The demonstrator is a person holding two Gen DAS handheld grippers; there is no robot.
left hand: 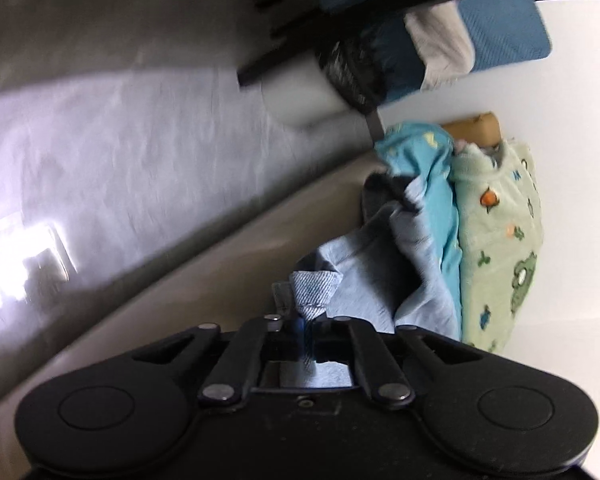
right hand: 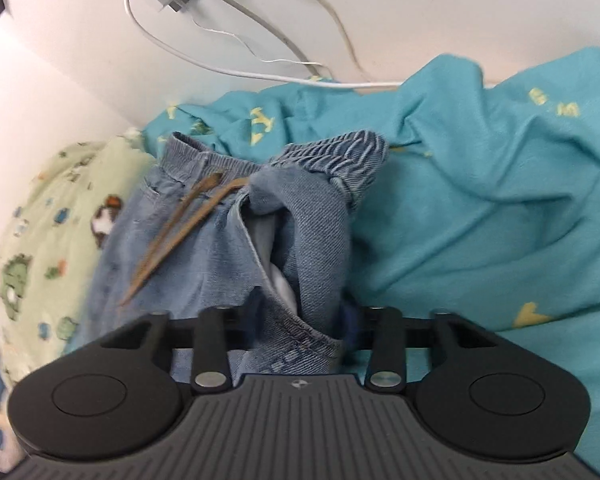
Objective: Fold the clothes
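The denim shorts (right hand: 220,240) lie crumpled on a bed, on top of a teal blanket (right hand: 480,208) and just beside a pale green printed blanket (right hand: 48,248), close to the white wall (right hand: 60,60). The elastic waistband (right hand: 332,148) faces the wall, and two brown drawstrings (right hand: 180,232) trail across the front.

Left gripper (left hand: 302,330): jaws fully together, pinching a denim hem edge that sticks up between them. Right gripper (right hand: 296,340): jaws partly closed around a thick folded hem; the denim sits between them, but whether the pads press on it cannot be told, as the fingertips are covered by cloth.

Handling judgement: the denim looks soft but fairly thick, light, not fragile and not slippery. It will sag and bunch rather than hold a shape, so a pinch on a stitched hem or on the waistband should hold best, since the seams are firmer. The drawstrings may snag or dangle into a fold.

Hard to make out: the left view is motion-blurred and rotated, and the shorts there read as pale blue folds (left hand: 364,272) with the far part lost in shadow. A white lining (right hand: 280,280) shows inside an open leg. The lower half of both views is blocked by gripper bodies. Charger cables (right hand: 240,68) run along the wall behind the pile. The full outline of the shorts is hidden, so which leg is held is unclear.
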